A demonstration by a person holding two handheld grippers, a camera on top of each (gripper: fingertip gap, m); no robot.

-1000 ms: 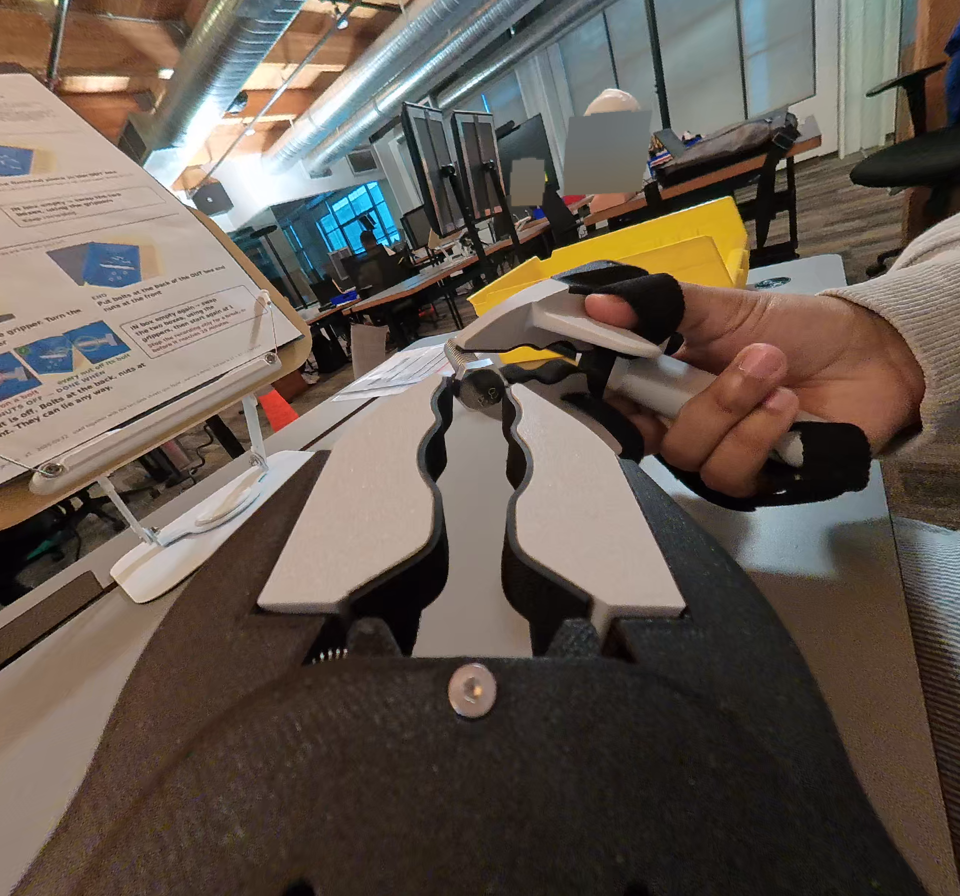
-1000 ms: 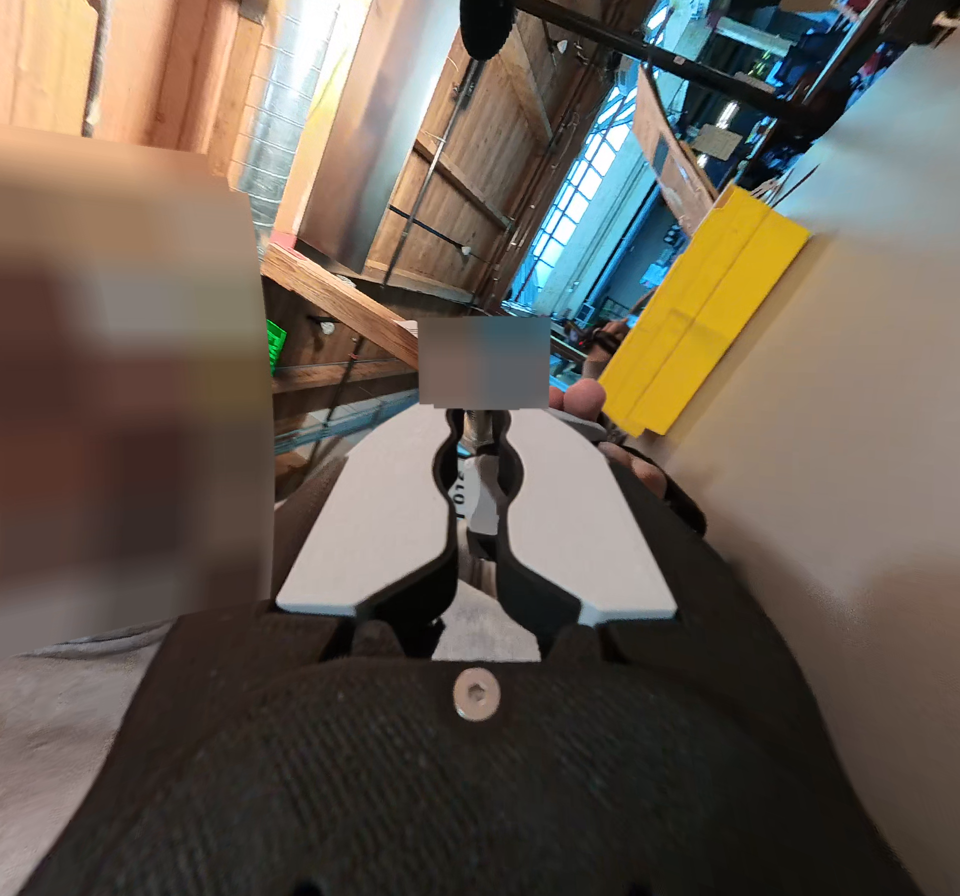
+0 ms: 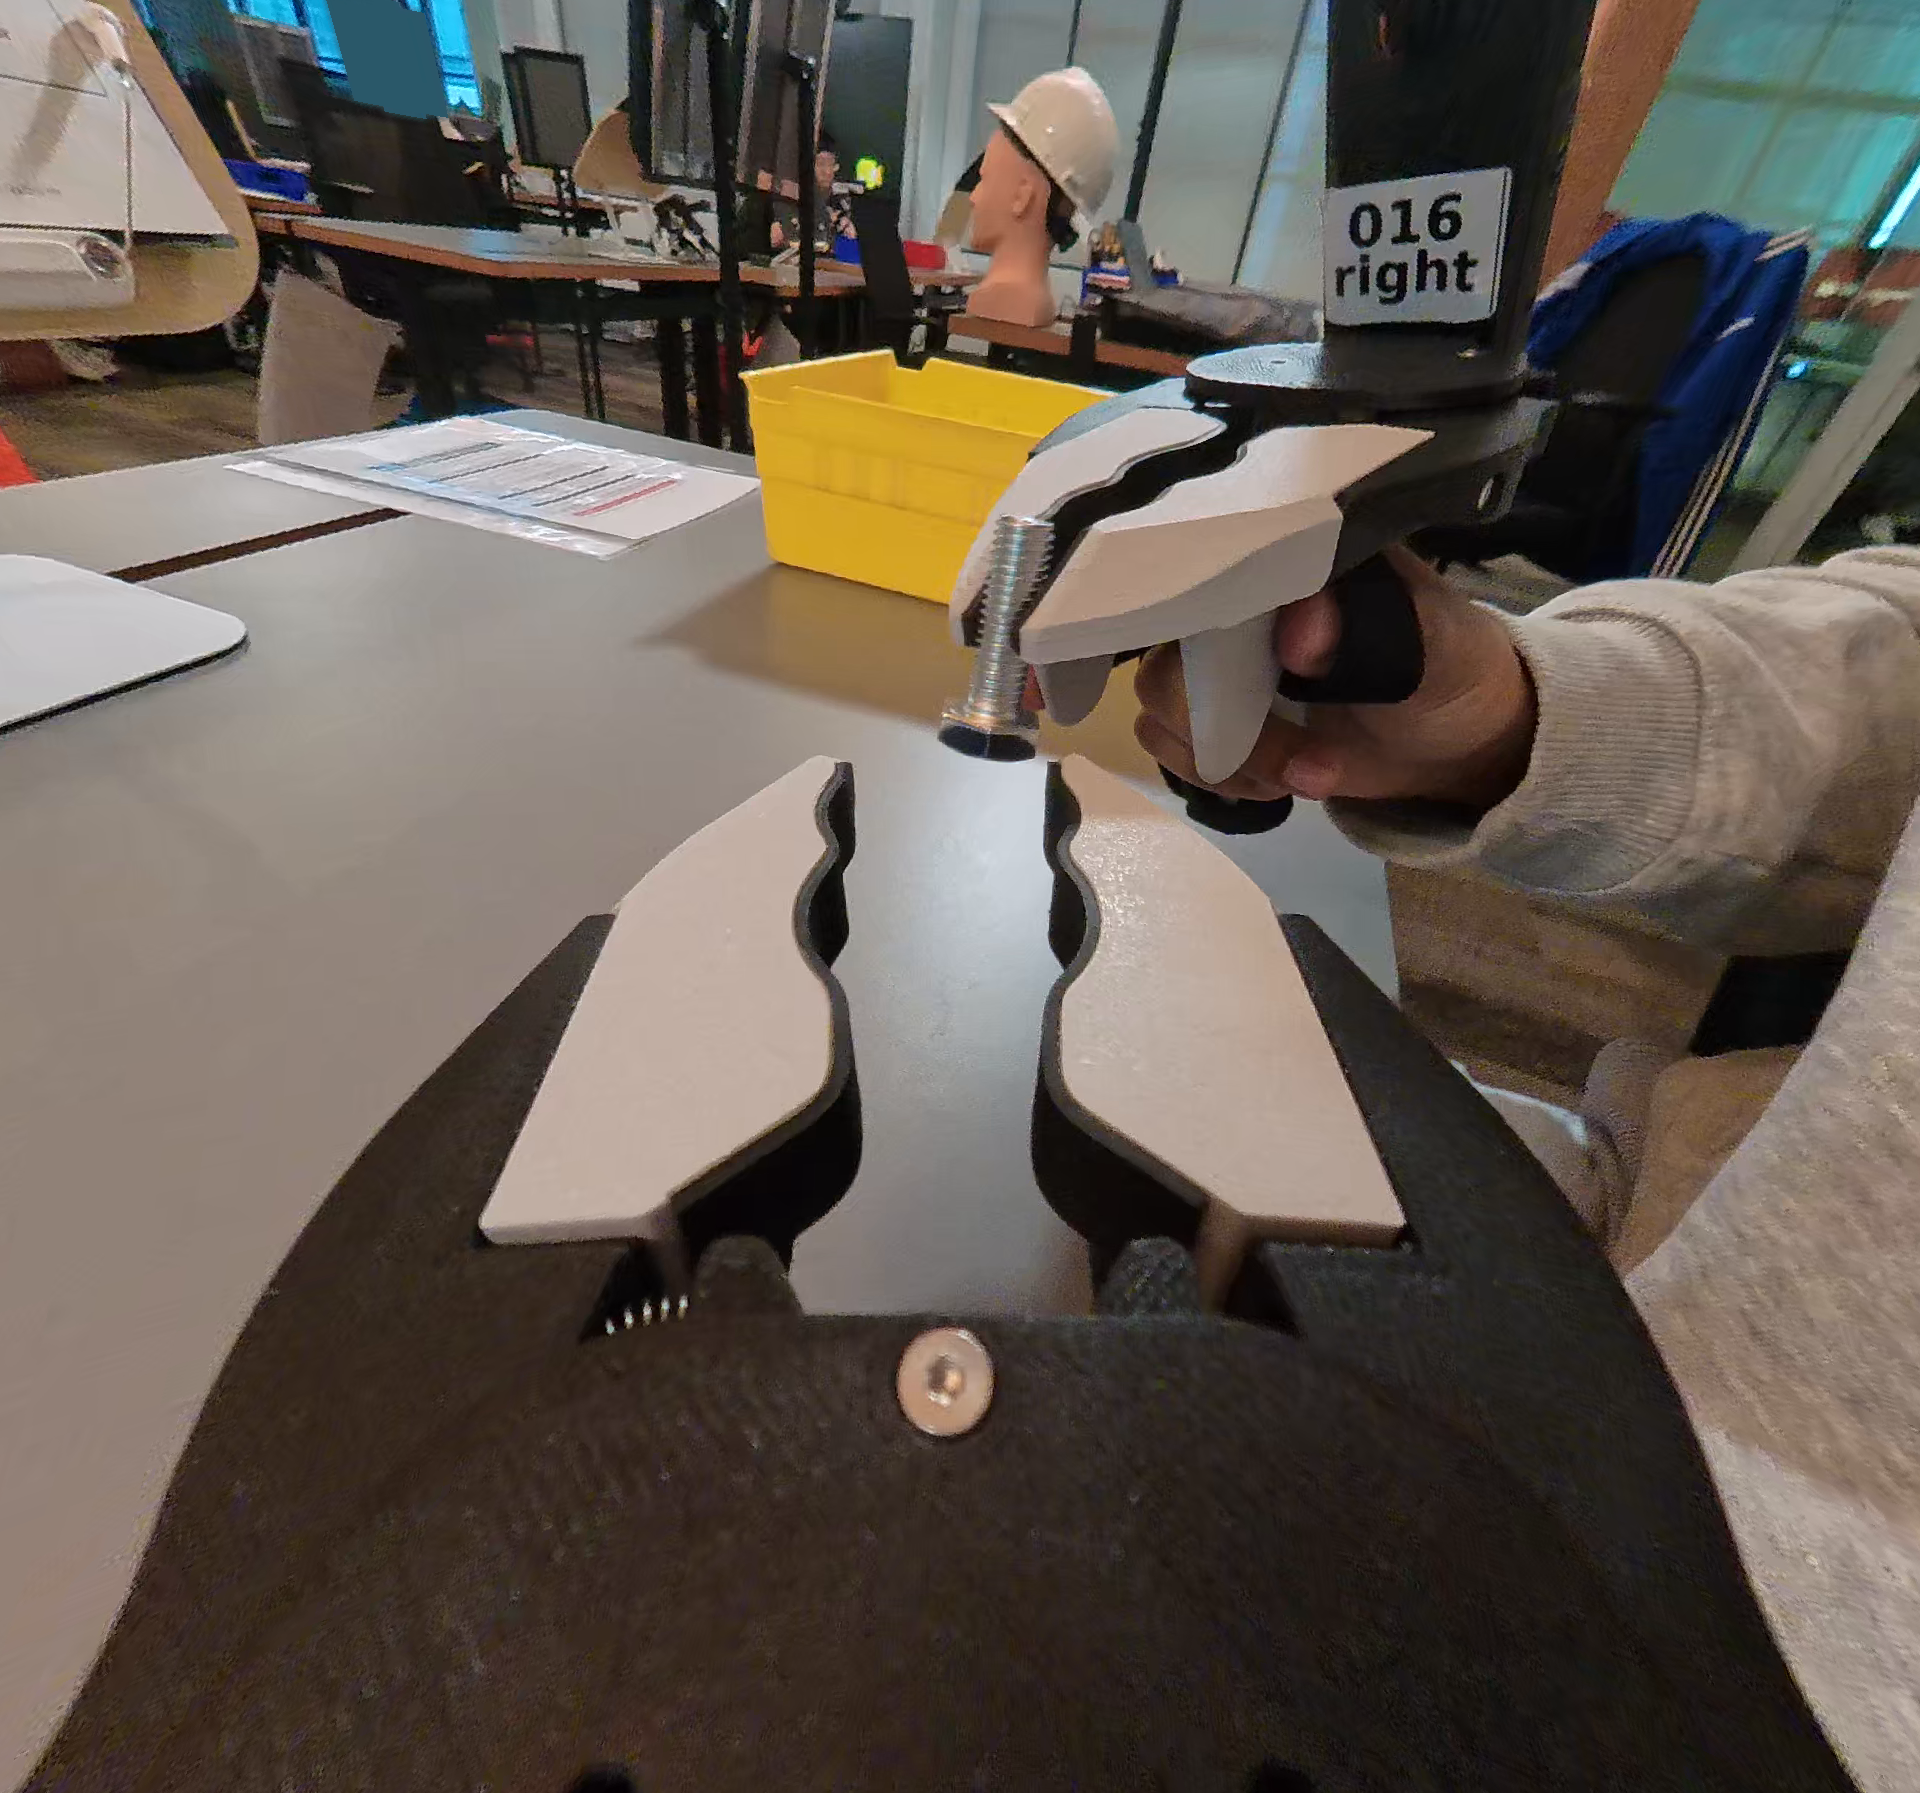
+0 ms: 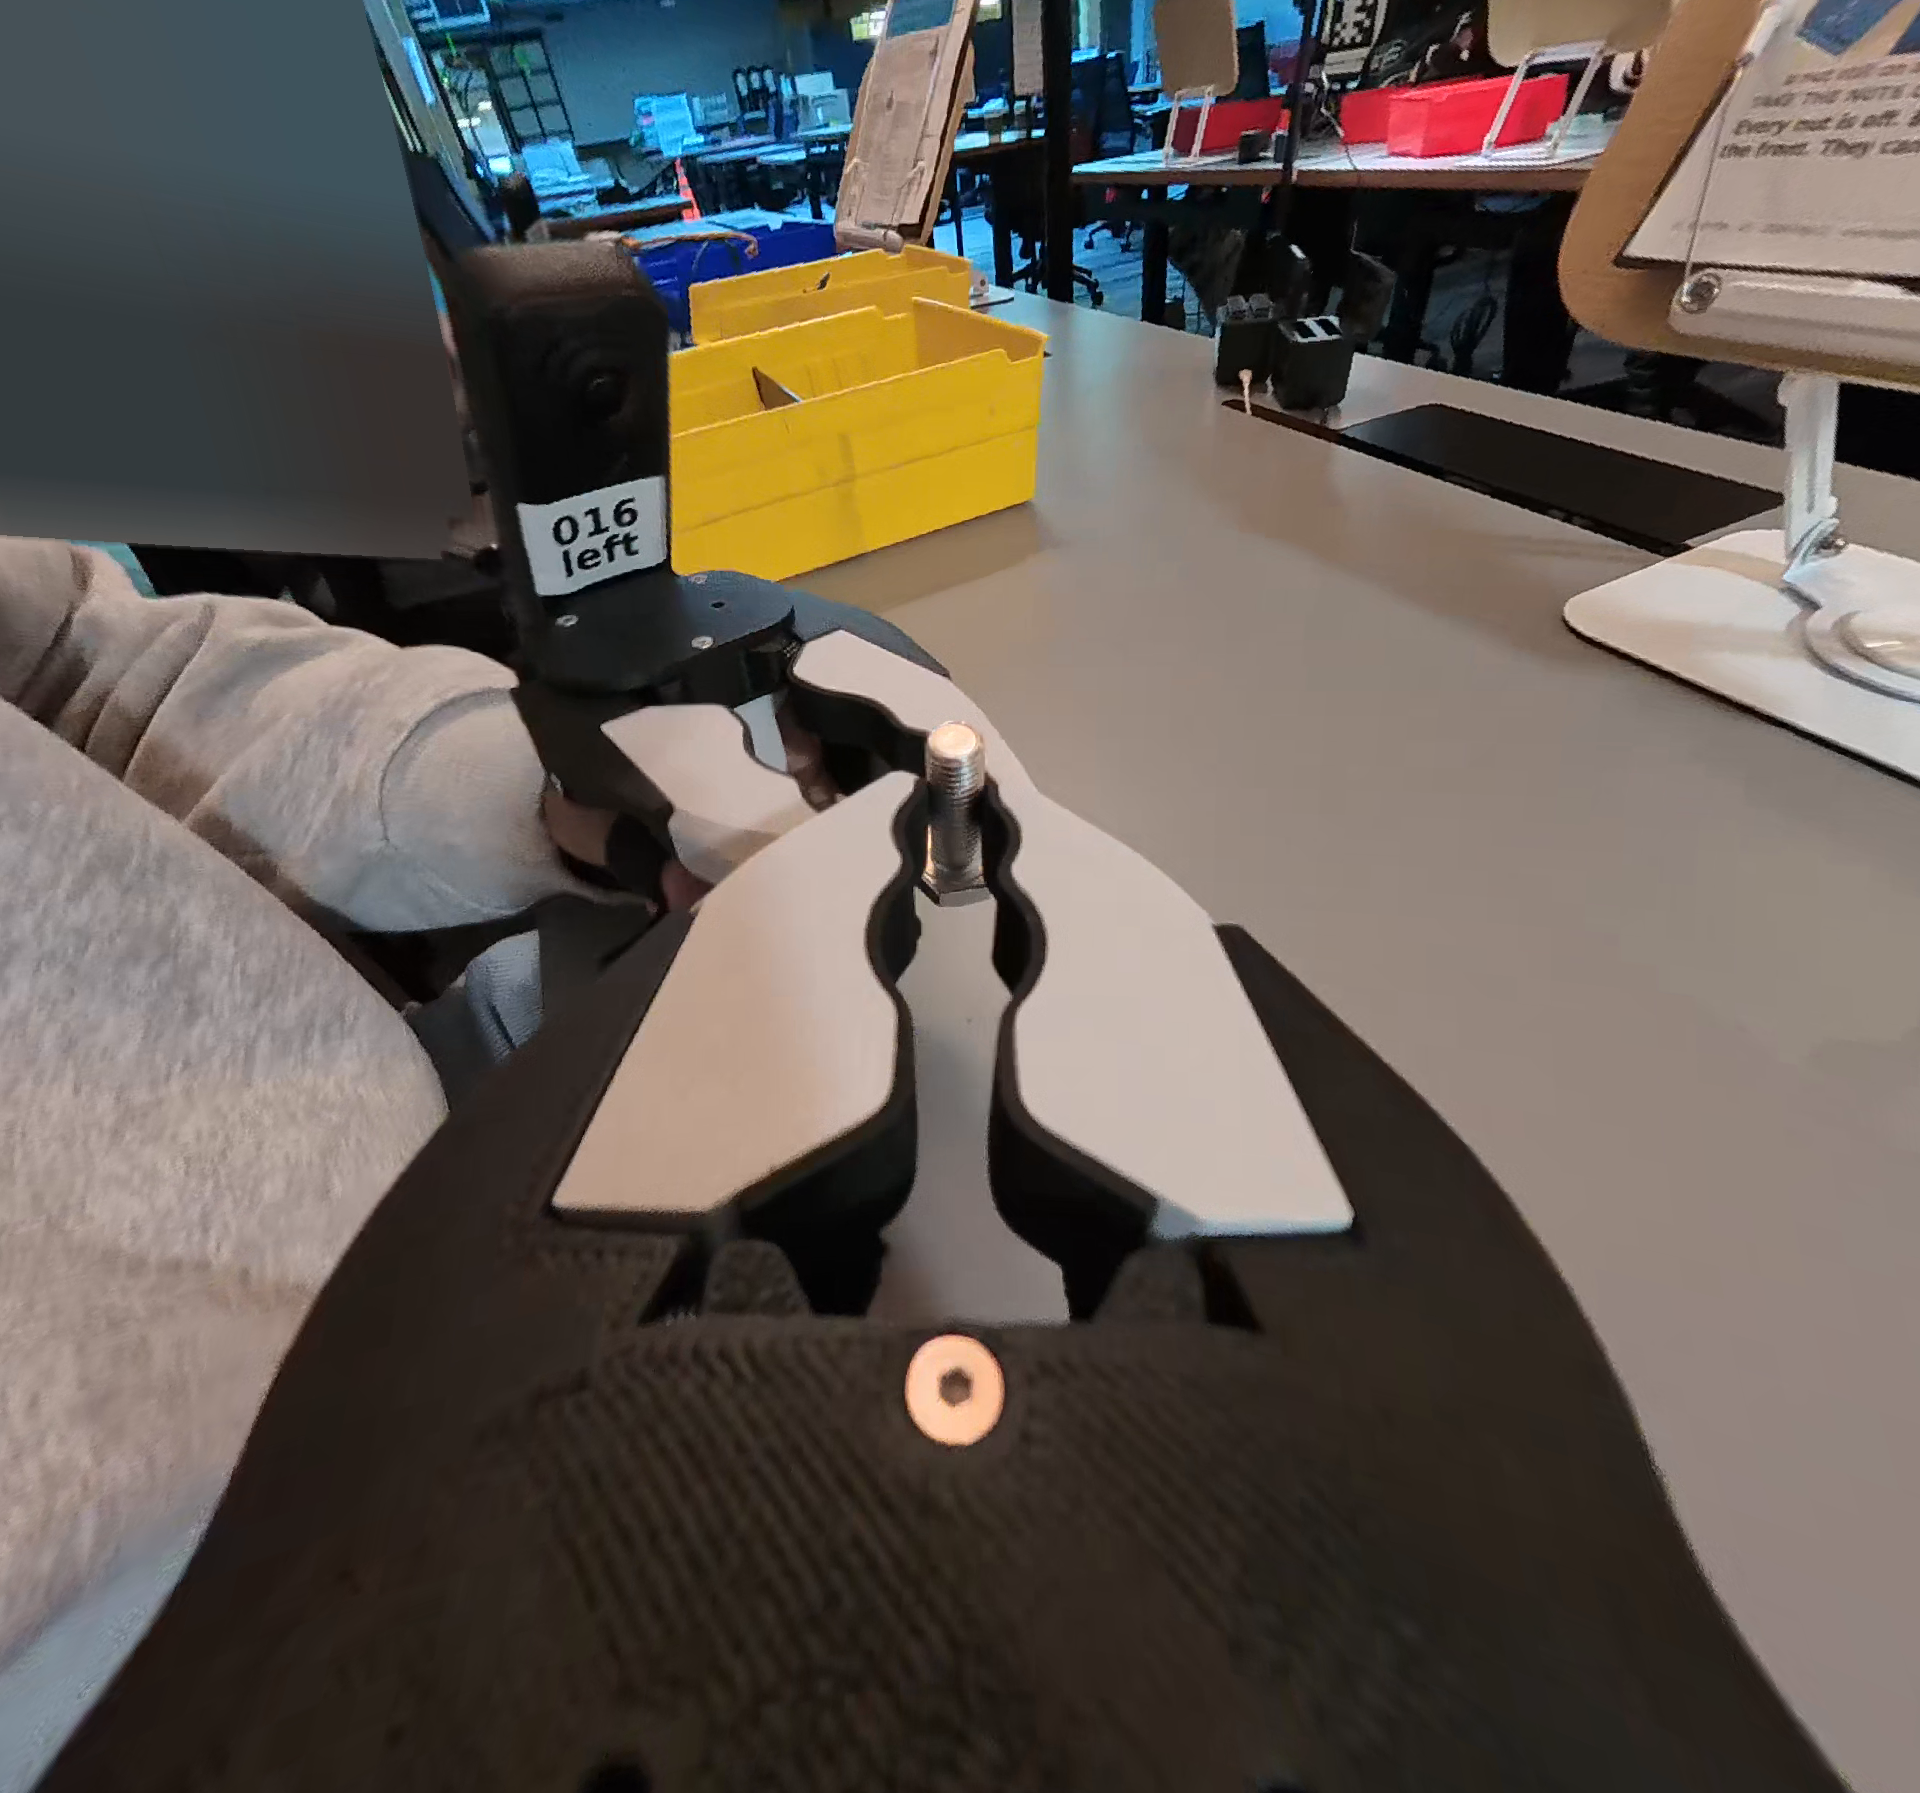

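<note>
A silver bolt stands upright at mid-frame in the right wrist view, pinched near its hex head between the tips of the right claw, threaded end up. In the left wrist view the same bolt hangs above the grey worktop, just beyond the left claw, whose fingers stand apart and hold nothing. A yellow bin sits behind, upper centre.
</note>
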